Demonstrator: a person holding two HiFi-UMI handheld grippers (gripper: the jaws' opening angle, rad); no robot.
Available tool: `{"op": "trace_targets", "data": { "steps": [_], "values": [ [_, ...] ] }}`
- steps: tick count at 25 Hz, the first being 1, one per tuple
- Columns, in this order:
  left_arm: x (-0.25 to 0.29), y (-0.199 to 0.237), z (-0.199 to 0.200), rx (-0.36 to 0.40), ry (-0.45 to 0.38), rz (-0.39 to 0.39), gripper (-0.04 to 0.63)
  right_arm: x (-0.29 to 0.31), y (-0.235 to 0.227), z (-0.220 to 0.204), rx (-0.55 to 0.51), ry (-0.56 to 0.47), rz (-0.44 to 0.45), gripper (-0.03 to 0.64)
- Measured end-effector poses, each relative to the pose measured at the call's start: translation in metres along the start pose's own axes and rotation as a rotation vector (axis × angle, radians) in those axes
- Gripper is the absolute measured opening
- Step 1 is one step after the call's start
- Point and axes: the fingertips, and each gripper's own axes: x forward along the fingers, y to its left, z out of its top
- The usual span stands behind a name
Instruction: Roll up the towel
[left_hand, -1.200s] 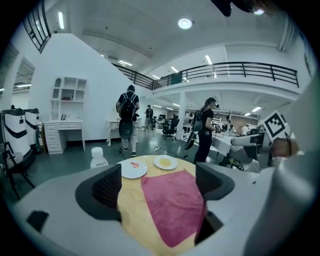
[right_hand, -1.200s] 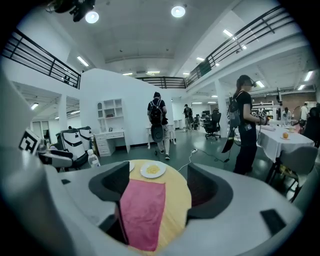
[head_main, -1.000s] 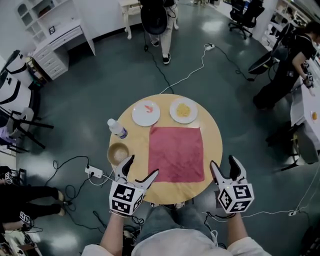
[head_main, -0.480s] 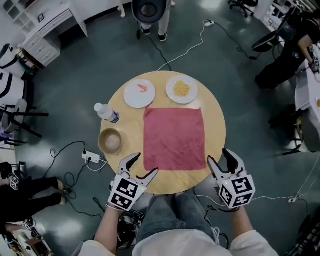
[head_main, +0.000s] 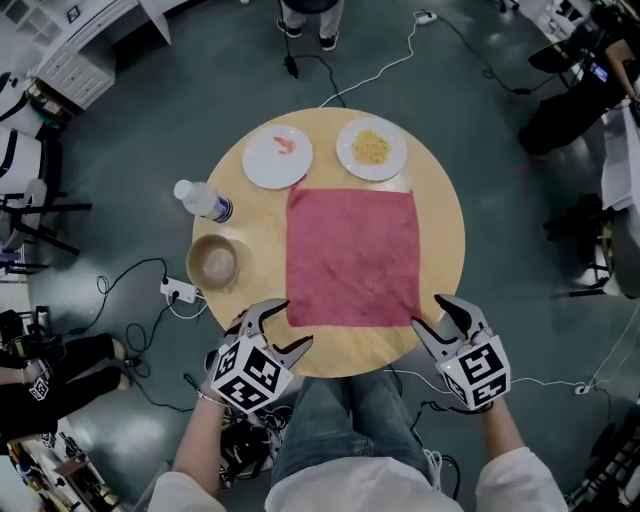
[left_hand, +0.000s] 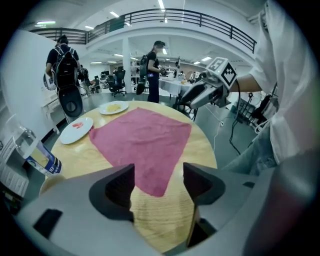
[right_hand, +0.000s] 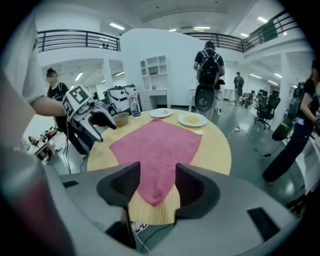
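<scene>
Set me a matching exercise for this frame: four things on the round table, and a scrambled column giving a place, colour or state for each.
1 towel
2 bottle
3 bowl
4 yellow food

A on a white plate
B spread flat, mid-table
C clear, with a blue label
D tan

Pairs: 1-B; 2-C; 3-D; 4-A

Left tongs (head_main: 298, 322), right tongs (head_main: 427, 311): mid-closure, empty

A big open lab or office hall: a railed balcony (left_hand: 190, 17) overhead, desk chairs (left_hand: 118, 82), white drawers (head_main: 70, 55), a power strip (head_main: 180, 292) and cables (head_main: 377, 79) on the grey floor (head_main: 150, 140).
</scene>
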Motion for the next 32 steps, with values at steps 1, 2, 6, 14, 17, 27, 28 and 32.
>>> {"op": "trace_targets", "data": {
  "steps": [1, 2, 6, 14, 17, 27, 28, 32],
  "values": [
    [0.002, -0.001, -0.002, 0.014, 0.015, -0.009, 0.305, 0.003, 0.003, -0.003, -0.027, 0.014, 0.019, 0.223],
    [0.005, -0.002, -0.005, 0.027, 0.028, -0.018, 0.299, 0.006, 0.006, -0.006, -0.053, 0.025, 0.036, 0.221],
    [0.013, -0.005, -0.014, 0.059, 0.073, -0.042, 0.270, 0.015, 0.016, -0.017, -0.122, 0.067, 0.100, 0.212],
    [0.024, -0.011, -0.028, 0.086, 0.127, -0.083, 0.236, 0.023, 0.028, -0.044, -0.211, 0.173, 0.188, 0.178],
    [0.028, -0.010, -0.033, 0.095, 0.136, -0.086, 0.222, 0.024, 0.029, -0.052, -0.243, 0.204, 0.197, 0.169],
    [0.034, -0.011, -0.038, 0.180, 0.188, -0.120, 0.176, 0.032, 0.031, -0.075, -0.385, 0.302, 0.219, 0.131],
    [0.035, -0.012, -0.038, 0.185, 0.190, -0.122, 0.175, 0.033, 0.031, -0.076, -0.396, 0.308, 0.217, 0.126],
    [0.037, -0.014, -0.041, 0.206, 0.208, -0.127, 0.141, 0.036, 0.028, -0.079, -0.420, 0.329, 0.208, 0.107]
  ]
}}
